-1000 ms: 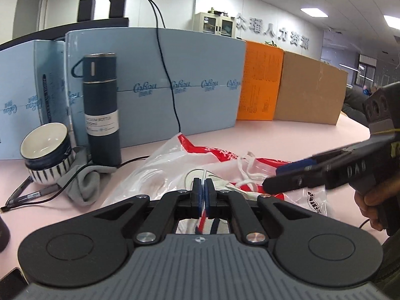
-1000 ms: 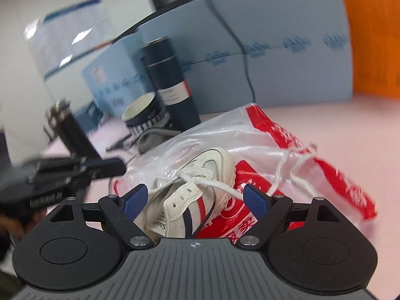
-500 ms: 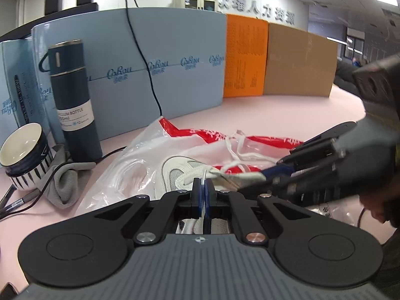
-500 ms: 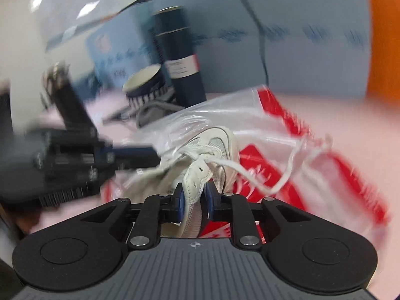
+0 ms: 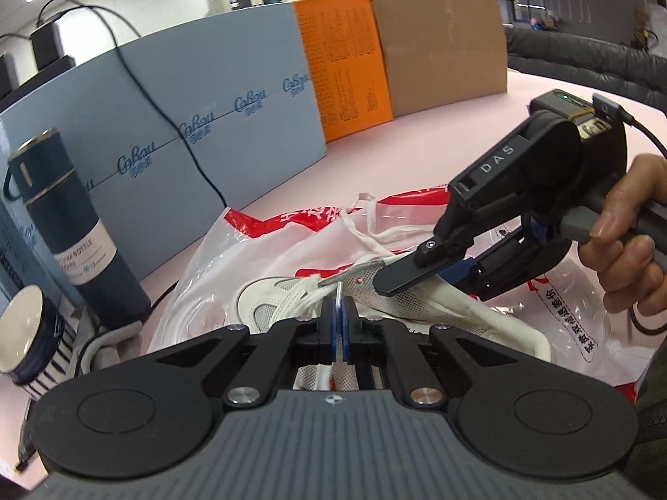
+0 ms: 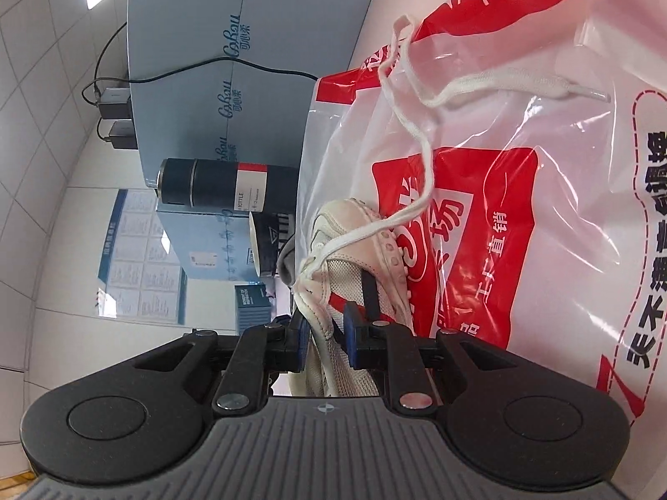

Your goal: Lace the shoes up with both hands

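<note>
A white sneaker lies on a red-and-white plastic bag on the pink table. My left gripper is shut on a shoelace end, whose white tip sticks up between the pads. From the right, my right gripper, held by a hand, clamps the shoe's mesh upper. In the right wrist view, rolled on its side, the right gripper is shut on the eyelet edge of the sneaker. The other shoelace trails loose across the bag.
A dark blue flask, a striped cup and a grey cloth stand at the left. Behind run a blue panel with a black cable, an orange board and a cardboard box.
The right gripper went from wide open to shut on the shoe's upper, dropped lower and rolled onto its side. The left gripper stayed shut on the lace and shifted a little.
</note>
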`<action>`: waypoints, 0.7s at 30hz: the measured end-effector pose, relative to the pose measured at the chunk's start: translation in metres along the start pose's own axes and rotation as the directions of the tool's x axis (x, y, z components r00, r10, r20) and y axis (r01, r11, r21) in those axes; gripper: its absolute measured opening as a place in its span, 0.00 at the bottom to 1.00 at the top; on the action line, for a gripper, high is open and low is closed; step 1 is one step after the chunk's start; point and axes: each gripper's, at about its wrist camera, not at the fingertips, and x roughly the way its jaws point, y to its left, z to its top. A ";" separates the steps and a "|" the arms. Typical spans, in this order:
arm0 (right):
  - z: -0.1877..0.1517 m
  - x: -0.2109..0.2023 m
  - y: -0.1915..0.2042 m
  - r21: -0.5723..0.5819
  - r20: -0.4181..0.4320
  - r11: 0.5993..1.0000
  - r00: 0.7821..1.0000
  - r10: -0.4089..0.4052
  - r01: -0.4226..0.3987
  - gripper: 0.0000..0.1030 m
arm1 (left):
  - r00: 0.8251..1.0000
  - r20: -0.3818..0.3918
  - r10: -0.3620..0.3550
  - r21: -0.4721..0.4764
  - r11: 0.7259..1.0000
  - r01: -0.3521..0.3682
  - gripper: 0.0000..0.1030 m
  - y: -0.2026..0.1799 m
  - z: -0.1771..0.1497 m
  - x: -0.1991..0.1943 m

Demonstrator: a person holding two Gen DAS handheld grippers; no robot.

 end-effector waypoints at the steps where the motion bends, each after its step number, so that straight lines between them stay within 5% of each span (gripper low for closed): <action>1: -0.001 -0.001 0.000 0.002 -0.001 1.000 1.000 0.002 -0.002 0.16 | 1.000 -0.001 -0.005 0.015 1.000 0.005 0.02 -0.001 0.001 0.000; 21: -0.004 -0.004 -0.009 0.031 0.001 0.999 1.000 0.018 -0.018 0.16 | 0.999 -0.031 -0.036 0.119 0.992 0.039 0.02 -0.008 0.006 0.006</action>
